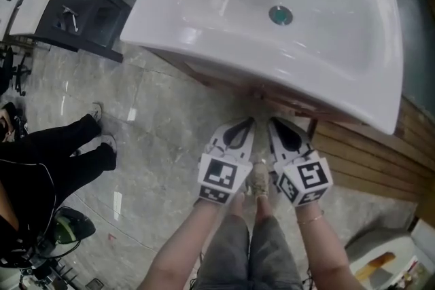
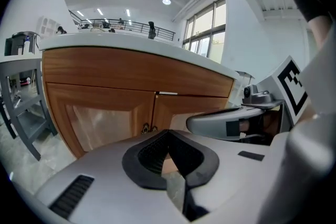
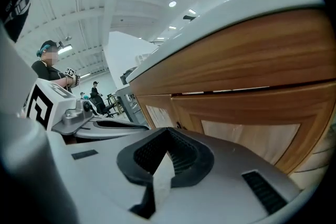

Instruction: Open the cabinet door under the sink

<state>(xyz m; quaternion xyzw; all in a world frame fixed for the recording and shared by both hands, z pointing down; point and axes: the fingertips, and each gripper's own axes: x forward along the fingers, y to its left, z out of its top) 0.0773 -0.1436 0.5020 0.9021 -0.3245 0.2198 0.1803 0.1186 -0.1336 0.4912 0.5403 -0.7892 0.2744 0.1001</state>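
A white sink (image 1: 204, 3) overhangs the wooden cabinet (image 1: 272, 95), of which only a thin strip shows in the head view. Both grippers point at it side by side, a little short of its front. My left gripper (image 1: 248, 120) and right gripper (image 1: 272, 120) are both shut with nothing between their jaws. In the left gripper view the left gripper (image 2: 168, 132) faces two closed doors (image 2: 100, 113) with small knobs (image 2: 149, 127) at the middle seam. From the right gripper view, the right gripper (image 3: 168, 129) looks at the closed right door (image 3: 252, 123).
A person in black (image 1: 54, 153) stands at the left on the grey tiled floor. A dark stand (image 1: 75, 3) is left of the sink. Wooden slats (image 1: 380, 159) run along the right. My own feet (image 1: 259, 176) are just behind the grippers.
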